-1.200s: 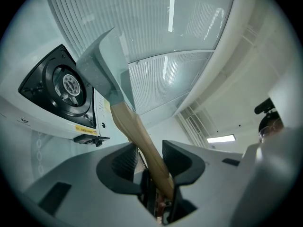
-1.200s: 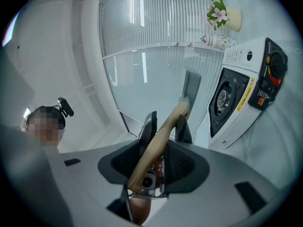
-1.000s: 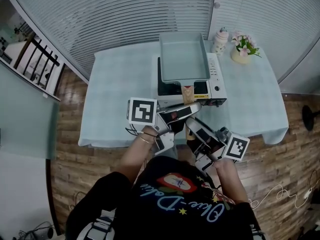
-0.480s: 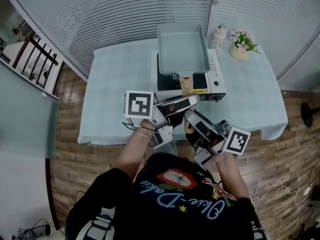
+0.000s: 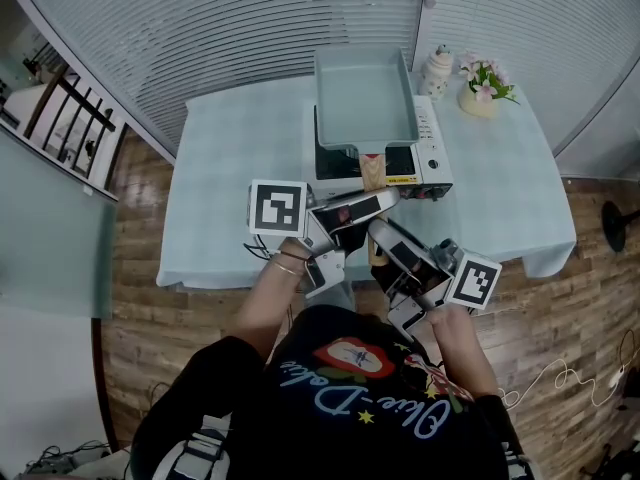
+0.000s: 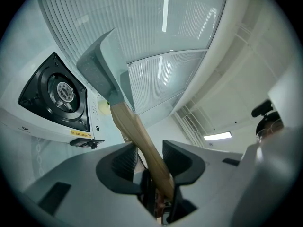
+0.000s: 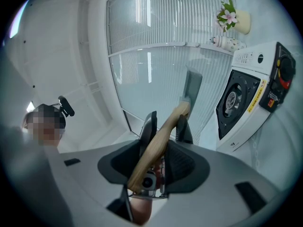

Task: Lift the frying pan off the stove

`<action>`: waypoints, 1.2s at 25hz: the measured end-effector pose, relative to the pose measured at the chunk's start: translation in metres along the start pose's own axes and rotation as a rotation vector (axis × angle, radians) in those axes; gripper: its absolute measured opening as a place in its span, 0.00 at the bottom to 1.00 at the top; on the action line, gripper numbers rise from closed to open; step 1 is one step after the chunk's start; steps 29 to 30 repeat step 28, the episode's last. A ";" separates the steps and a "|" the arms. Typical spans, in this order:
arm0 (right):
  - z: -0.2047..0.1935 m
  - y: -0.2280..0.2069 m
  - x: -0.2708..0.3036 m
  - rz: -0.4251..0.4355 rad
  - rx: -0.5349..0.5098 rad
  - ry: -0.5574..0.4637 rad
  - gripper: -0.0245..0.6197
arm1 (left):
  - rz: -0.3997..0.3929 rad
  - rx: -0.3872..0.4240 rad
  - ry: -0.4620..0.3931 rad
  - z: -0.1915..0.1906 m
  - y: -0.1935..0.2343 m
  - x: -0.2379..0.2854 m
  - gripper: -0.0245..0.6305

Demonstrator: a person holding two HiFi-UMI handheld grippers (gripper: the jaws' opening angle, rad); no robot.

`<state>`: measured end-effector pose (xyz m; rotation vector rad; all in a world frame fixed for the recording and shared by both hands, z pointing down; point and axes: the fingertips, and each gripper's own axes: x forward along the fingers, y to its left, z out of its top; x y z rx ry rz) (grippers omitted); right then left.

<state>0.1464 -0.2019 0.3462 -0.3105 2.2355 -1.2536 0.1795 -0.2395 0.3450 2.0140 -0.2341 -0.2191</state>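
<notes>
The pan (image 5: 365, 93) hangs in the air over the far part of the stove (image 5: 432, 163). In the left gripper view the burner (image 6: 60, 91) lies bare and apart from the pan, so I judge the pan already clear of it. The wooden handle (image 5: 373, 171) is the long axis. It runs from the pan's near edge straight toward the person, and both sets of fingers meet on its near end. The left fingers (image 6: 124, 161) come in from the left, partly closed with the pads pressed on either side of the handle. The right fingers (image 7: 147, 126) come from the near right, tilted upward, and clamp the same handle. They appear to sit a little nearer the person, which puts the left pair closer to the pan. The pan's weight sits far out beyond both grips, so any further move rests on keeping the handle level. The stove sits on the counter (image 5: 230, 188), right of centre.
</notes>
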 end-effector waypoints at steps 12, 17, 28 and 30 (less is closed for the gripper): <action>0.001 0.002 0.003 -0.005 -0.020 -0.002 0.30 | -0.001 -0.005 0.001 0.000 0.000 0.000 0.26; 0.002 0.004 0.005 -0.005 -0.021 -0.001 0.30 | 0.001 -0.005 -0.001 0.001 -0.001 -0.001 0.27; 0.001 0.002 0.003 0.002 -0.014 -0.001 0.30 | 0.003 -0.007 -0.006 0.001 0.000 0.000 0.27; 0.001 0.002 0.003 0.002 -0.014 -0.001 0.30 | 0.003 -0.007 -0.006 0.001 0.000 0.000 0.27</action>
